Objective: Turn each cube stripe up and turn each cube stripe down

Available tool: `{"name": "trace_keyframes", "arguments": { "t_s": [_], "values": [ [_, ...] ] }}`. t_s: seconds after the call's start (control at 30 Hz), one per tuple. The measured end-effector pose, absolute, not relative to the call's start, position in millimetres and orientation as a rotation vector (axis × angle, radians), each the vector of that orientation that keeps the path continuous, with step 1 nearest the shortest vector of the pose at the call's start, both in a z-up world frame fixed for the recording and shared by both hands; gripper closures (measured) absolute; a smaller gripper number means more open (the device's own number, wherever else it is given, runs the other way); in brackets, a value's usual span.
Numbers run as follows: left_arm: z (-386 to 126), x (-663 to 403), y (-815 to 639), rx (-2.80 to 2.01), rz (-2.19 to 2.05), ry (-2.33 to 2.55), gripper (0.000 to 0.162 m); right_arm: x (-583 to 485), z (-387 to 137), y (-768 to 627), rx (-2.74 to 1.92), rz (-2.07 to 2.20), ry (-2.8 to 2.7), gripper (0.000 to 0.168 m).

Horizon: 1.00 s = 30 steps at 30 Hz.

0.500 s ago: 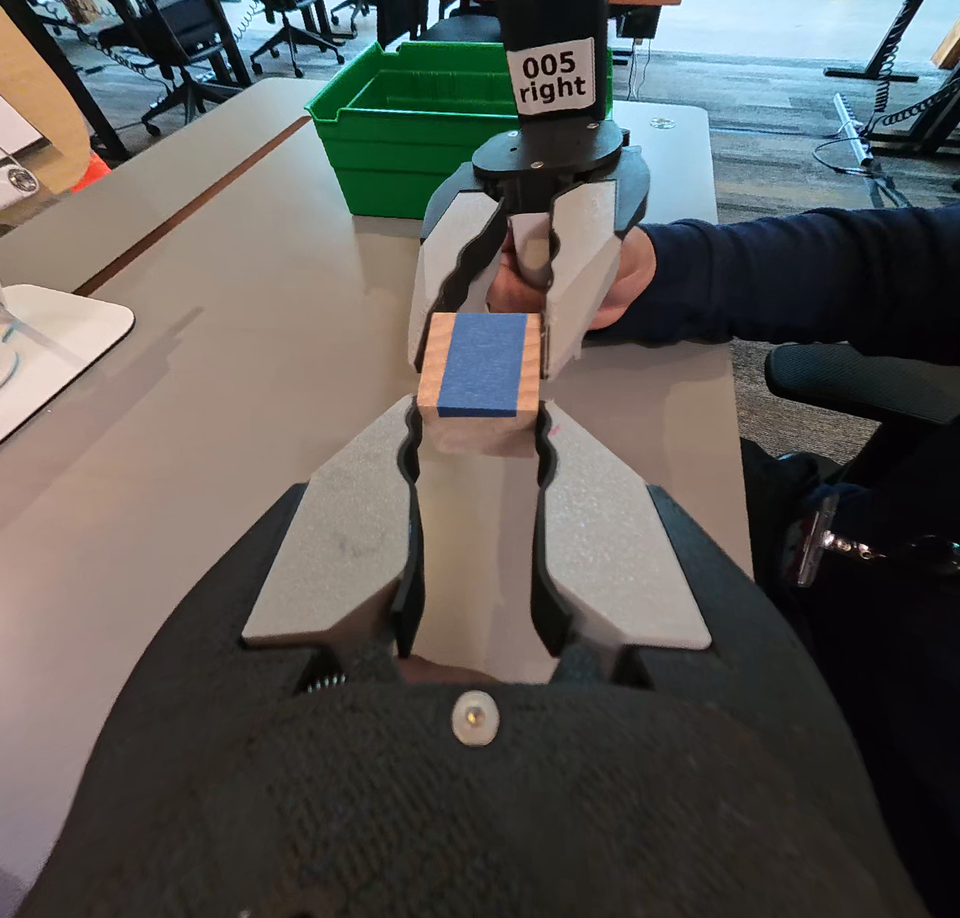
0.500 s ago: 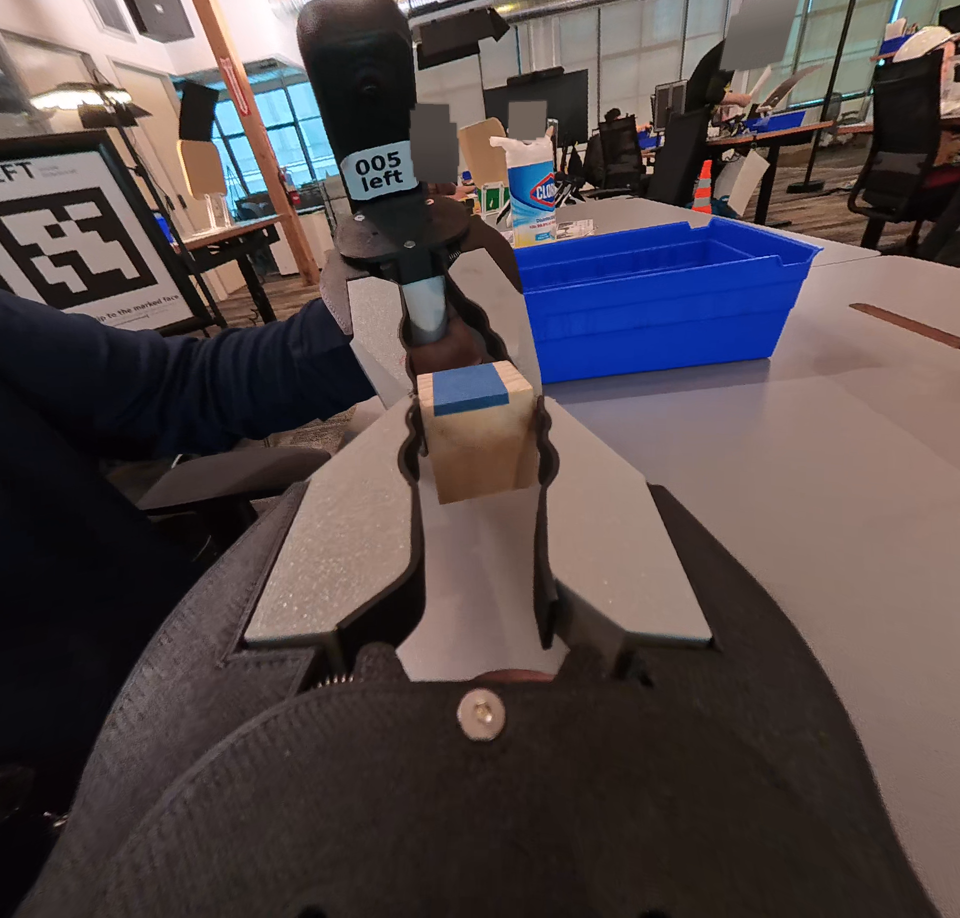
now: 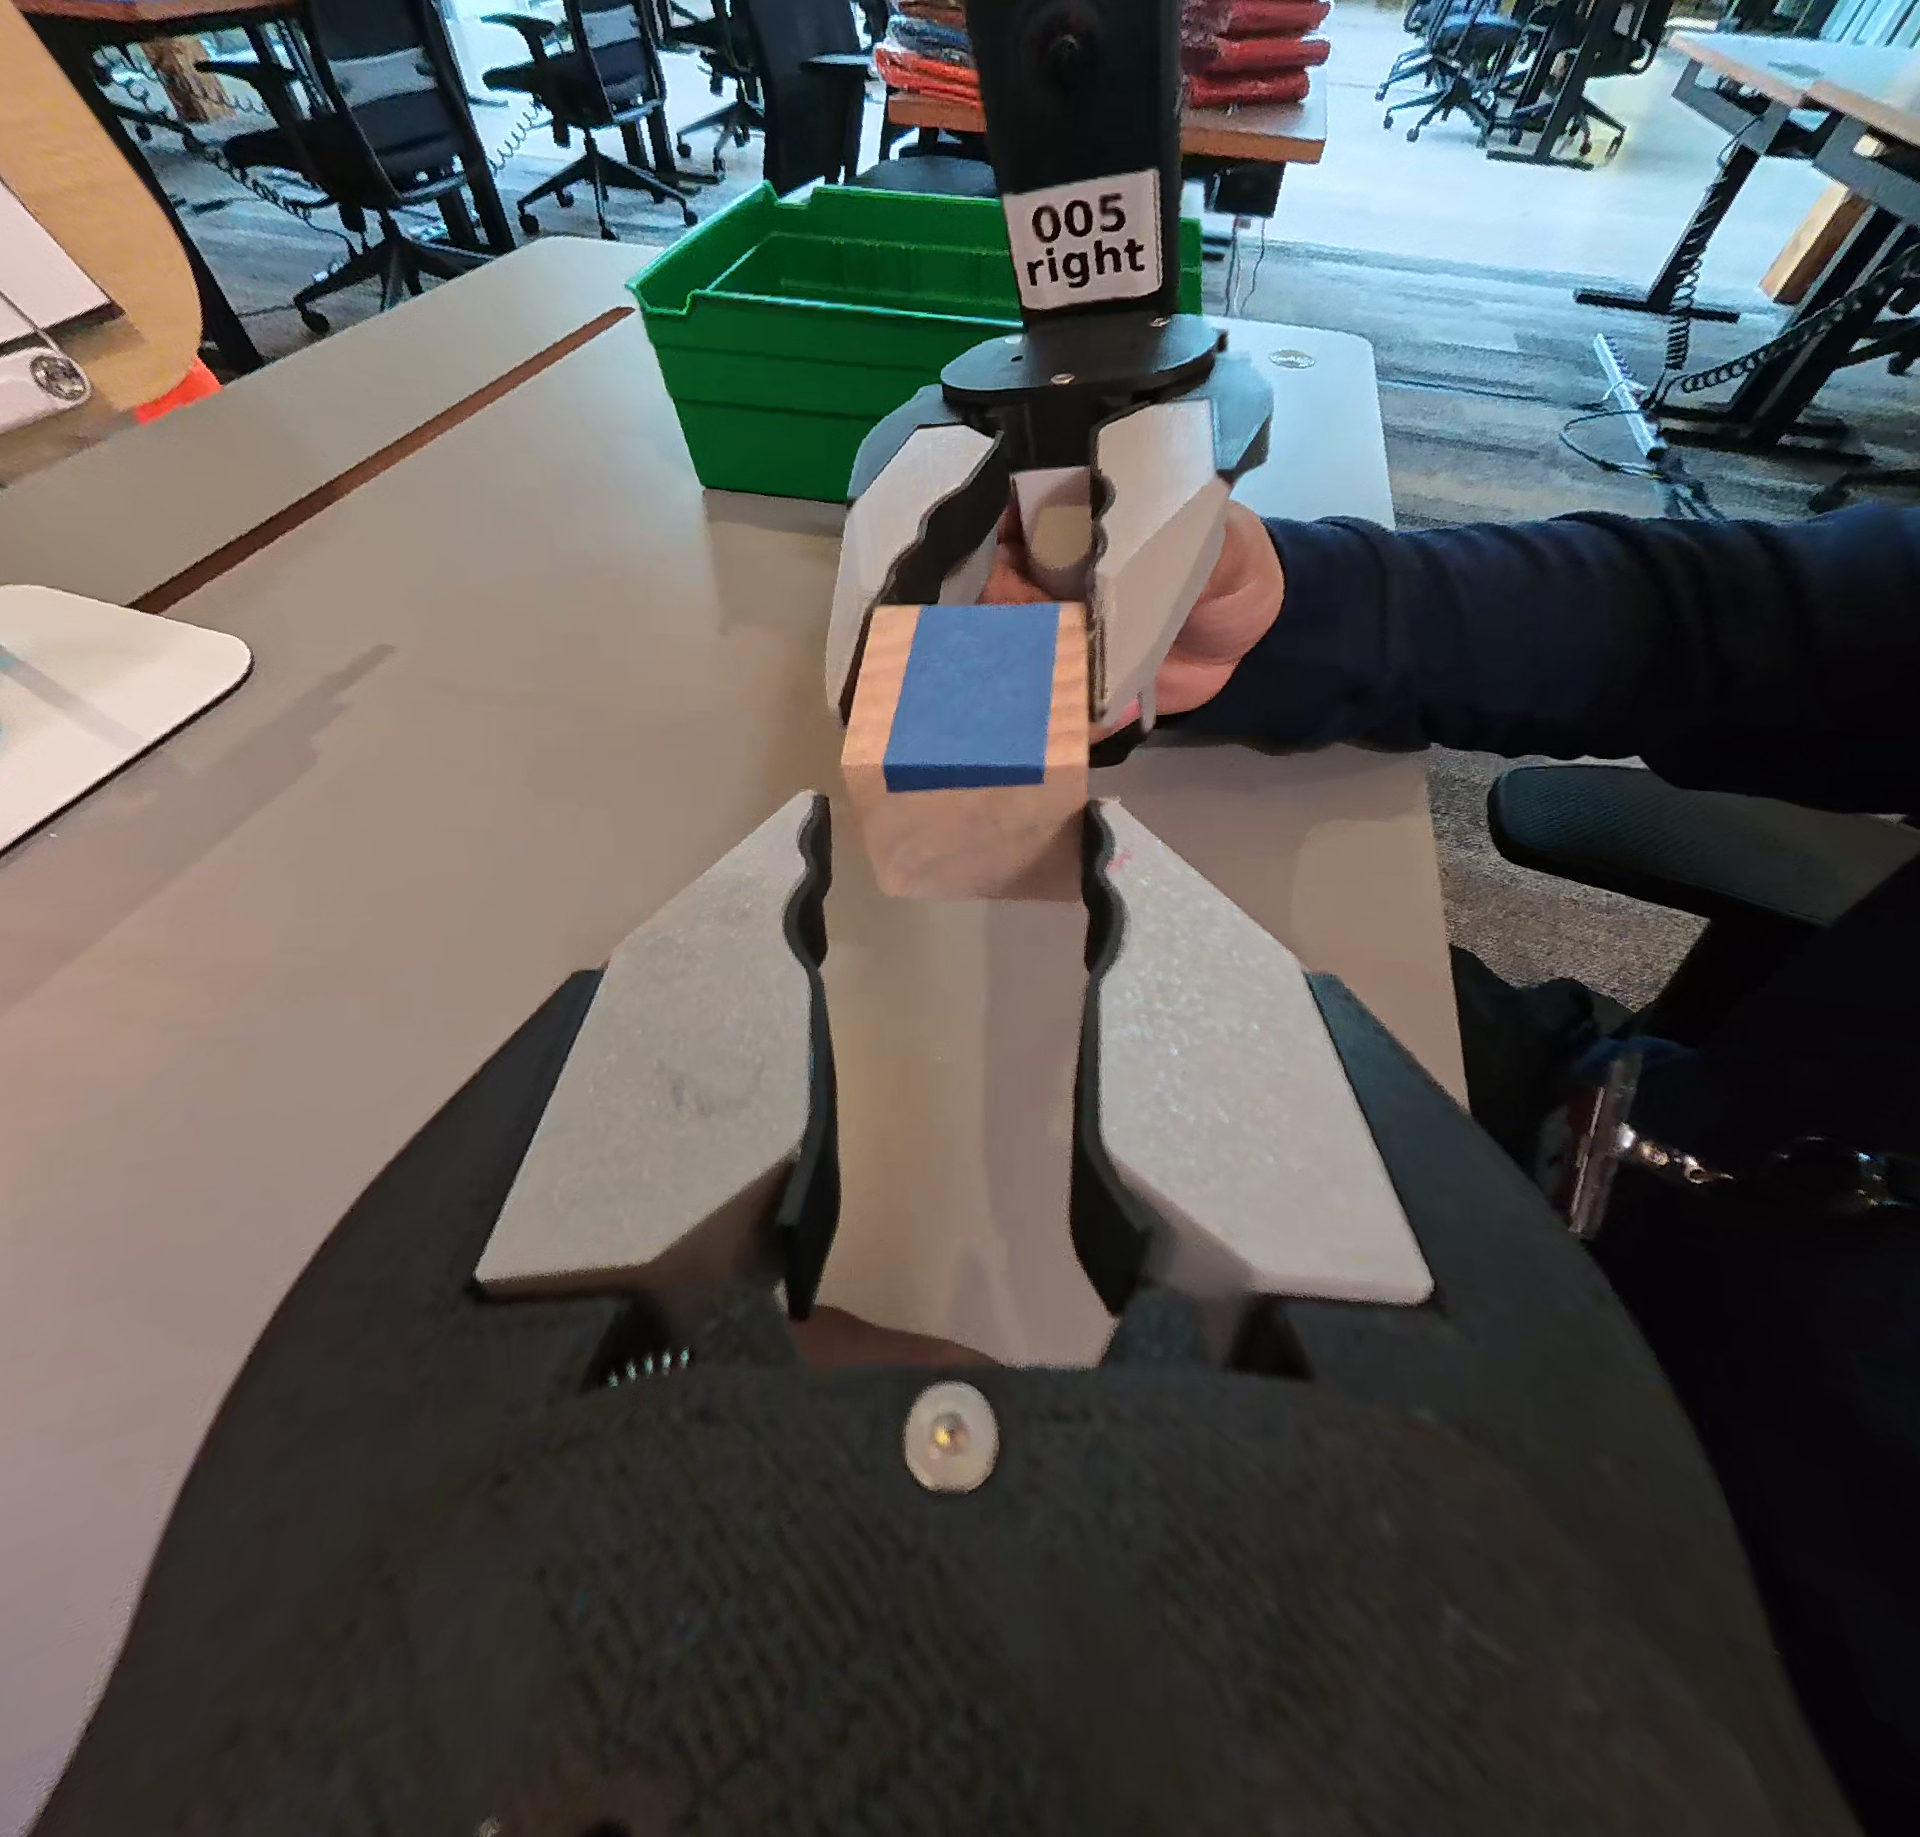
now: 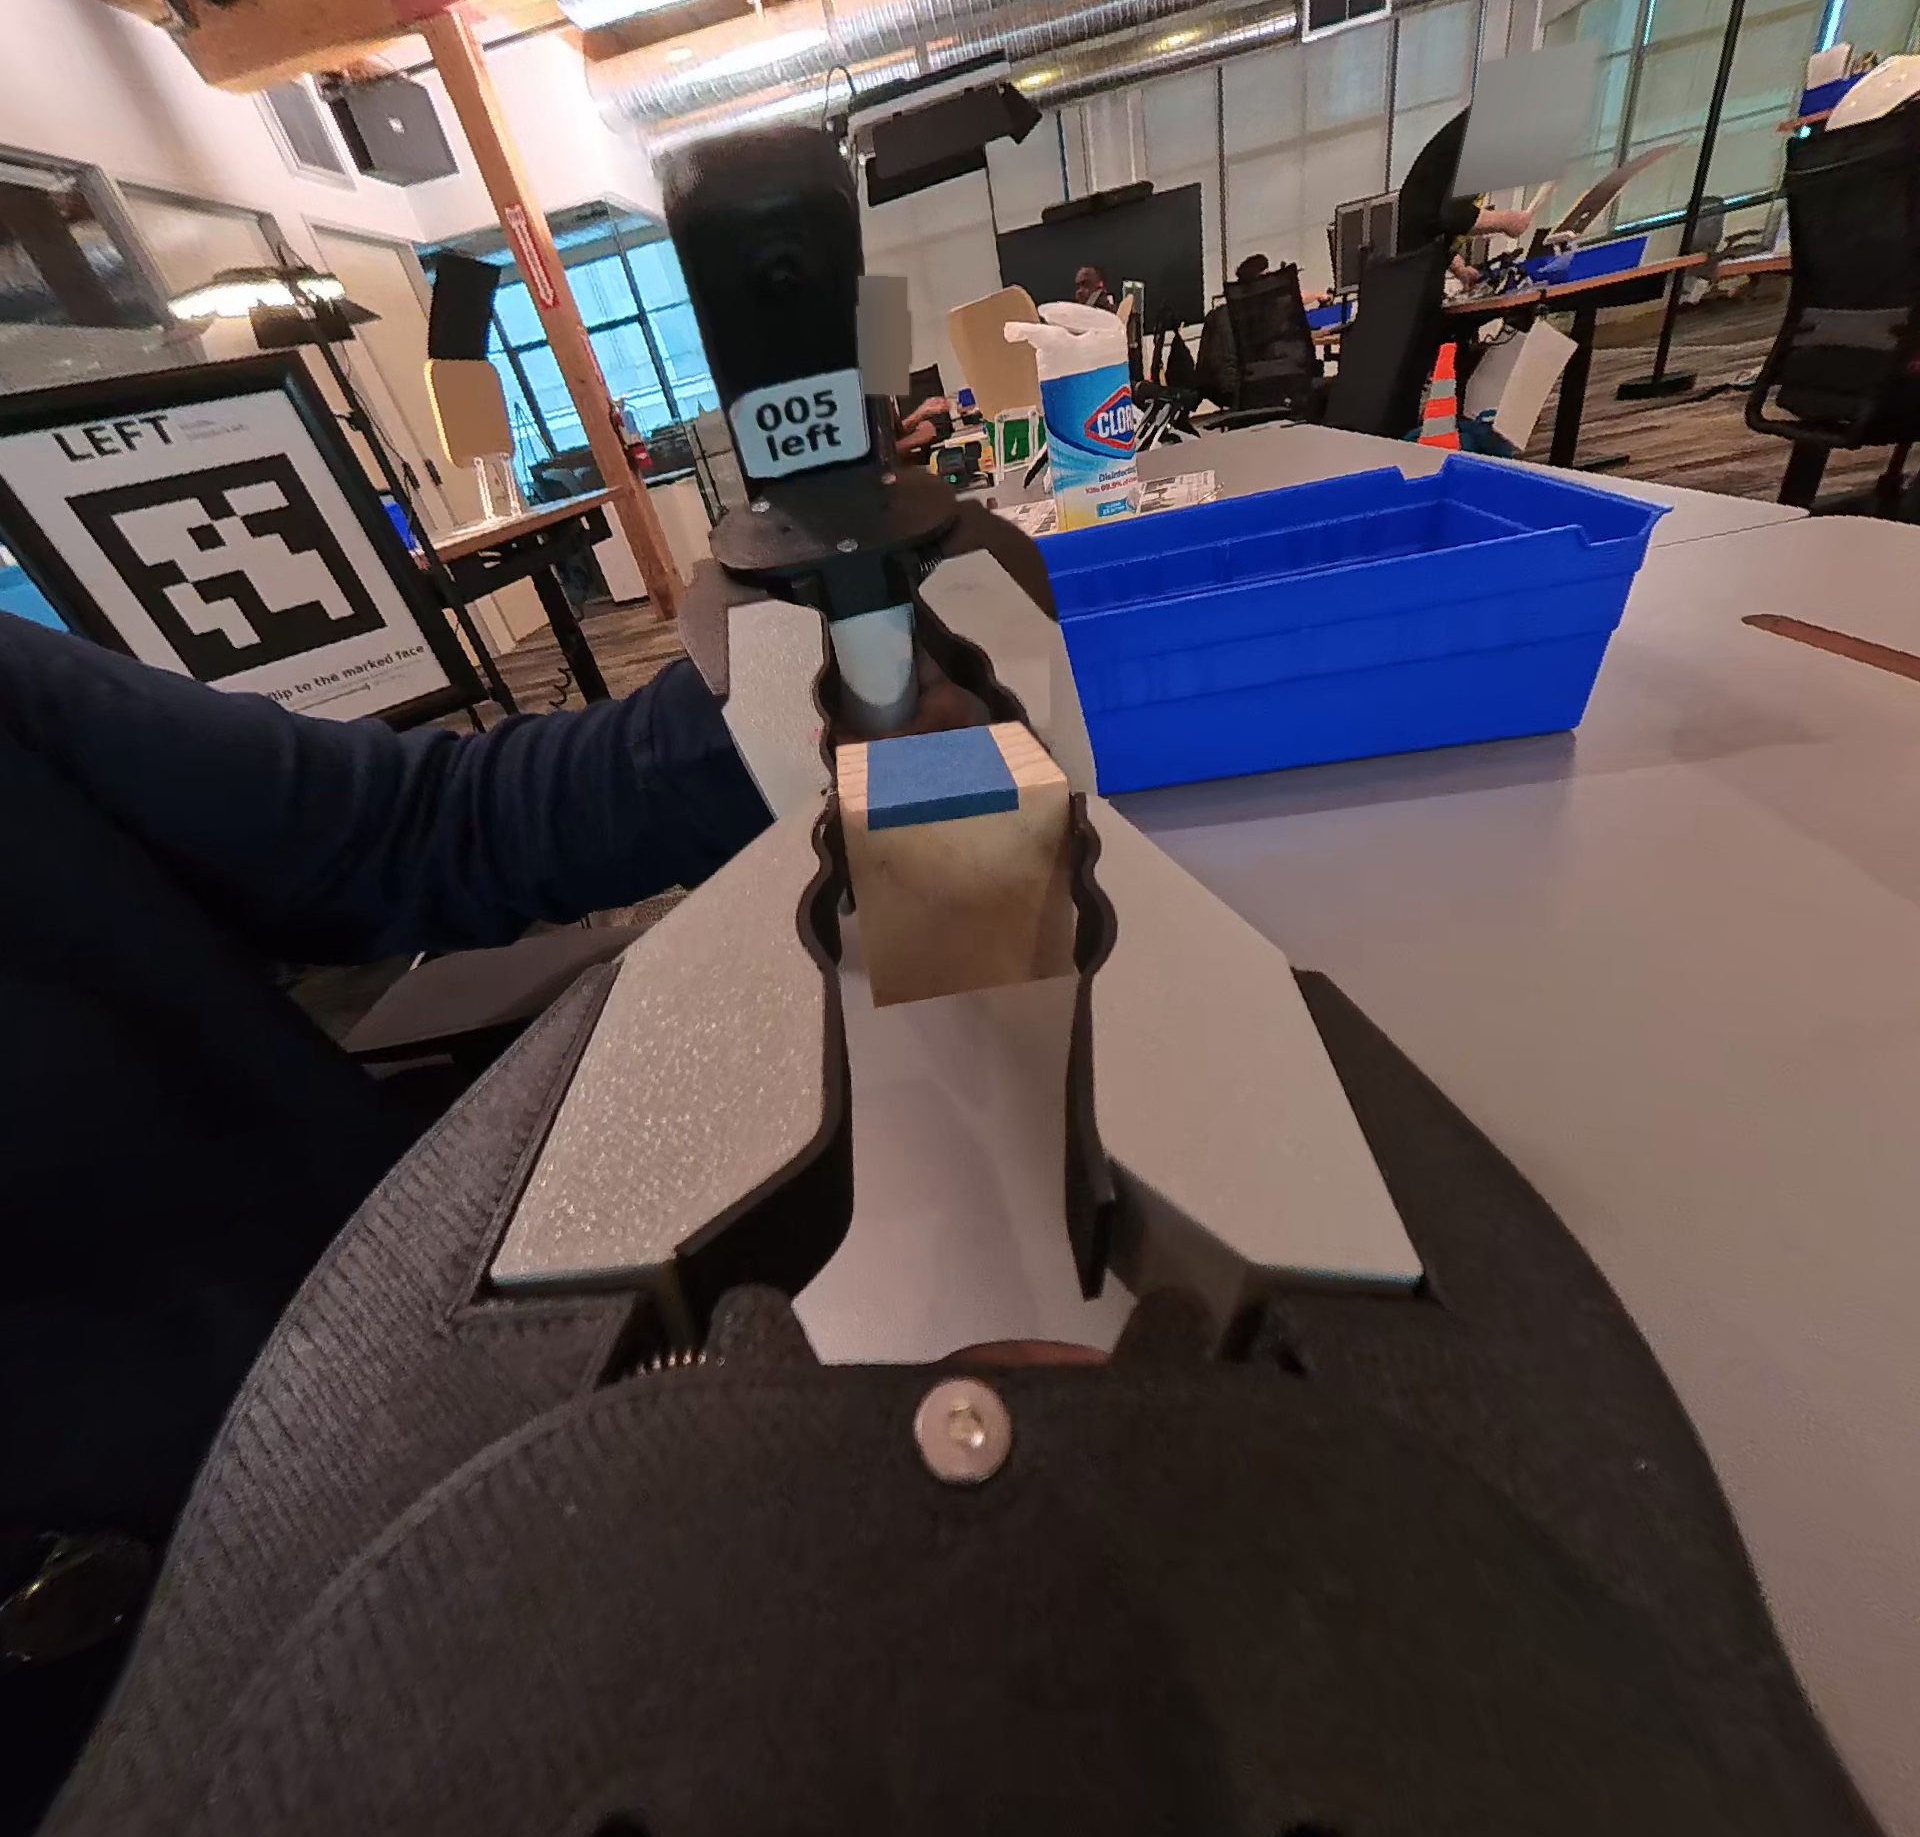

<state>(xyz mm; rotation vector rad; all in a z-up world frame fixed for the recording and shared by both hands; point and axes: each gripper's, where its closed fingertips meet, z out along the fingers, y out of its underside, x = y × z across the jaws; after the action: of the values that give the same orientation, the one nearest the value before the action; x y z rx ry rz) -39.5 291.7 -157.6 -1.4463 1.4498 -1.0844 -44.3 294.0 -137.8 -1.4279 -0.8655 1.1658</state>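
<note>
A wooden cube [image 3: 966, 831] with a blue stripe [image 3: 971, 696] on its top face hangs just above the grey table [image 3: 468, 748]. My left gripper [image 3: 956, 826] closes on its near end at the fingertips. My right gripper [image 3: 971, 665] comes from the far side, and its fingers flank the cube's far end. In the right wrist view the cube [image 4: 961, 904] sits between my right gripper's fingertips [image 4: 956, 852], stripe [image 4: 940, 764] up. The left gripper [image 4: 914, 738] flanks its far end there. Both jaws stand at cube width.
A green bin [image 3: 831, 385] stands on the table behind the right gripper. A blue bin [image 4: 1340, 624] stands behind the left gripper, with a wipes canister [image 4: 1086, 426] beyond it. A white base plate [image 3: 83, 686] lies at the left. The table edge [image 3: 1423, 852] and a person's sleeve [image 3: 1558, 634] are at the right.
Both grippers have lifted a little and tilted up with the cube still between them. The stripe stays on top and the jaw widths look the same.
</note>
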Motion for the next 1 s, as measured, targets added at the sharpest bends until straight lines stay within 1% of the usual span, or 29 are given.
{"name": "trace_keyframes", "arguments": {
  "t_s": [0.07, 0.2, 0.27, 0.57, 0.7, 0.8, 1.0],
  "values": [
    [-162, -39, 292, -1.457, -1.084, 1.454, 0.113, -44, -136, 294, -1.422, 1.18, -0.857, 0.128],
    [-164, -35, 284, -1.438, -1.116, 1.467, 0.113, -43, -133, 293, -1.407, 1.209, -0.844, 0.128],
    [-163, -32, 284, -1.424, -1.115, 1.46, 0.118, -44, -132, 292, -1.401, 1.22, -0.846, 0.128],
    [-165, -37, 279, -1.428, -1.088, 1.555, 0.119, -47, -137, 285, -1.419, 1.228, -0.913, 0.127],
    [-169, -40, 273, -1.451, -1.089, 1.613, 0.119, -54, -143, 281, -1.437, 1.225, -0.958, 0.122],
    [-174, -39, 273, -1.471, -1.066, 1.624, 0.119, -57, -148, 280, -1.448, 1.209, -0.982, 0.125],
    [-176, -35, 278, -1.476, -1.077, 1.579, 0.119, -53, -148, 286, -1.459, 1.143, -0.973, 0.126]
  ]
}}
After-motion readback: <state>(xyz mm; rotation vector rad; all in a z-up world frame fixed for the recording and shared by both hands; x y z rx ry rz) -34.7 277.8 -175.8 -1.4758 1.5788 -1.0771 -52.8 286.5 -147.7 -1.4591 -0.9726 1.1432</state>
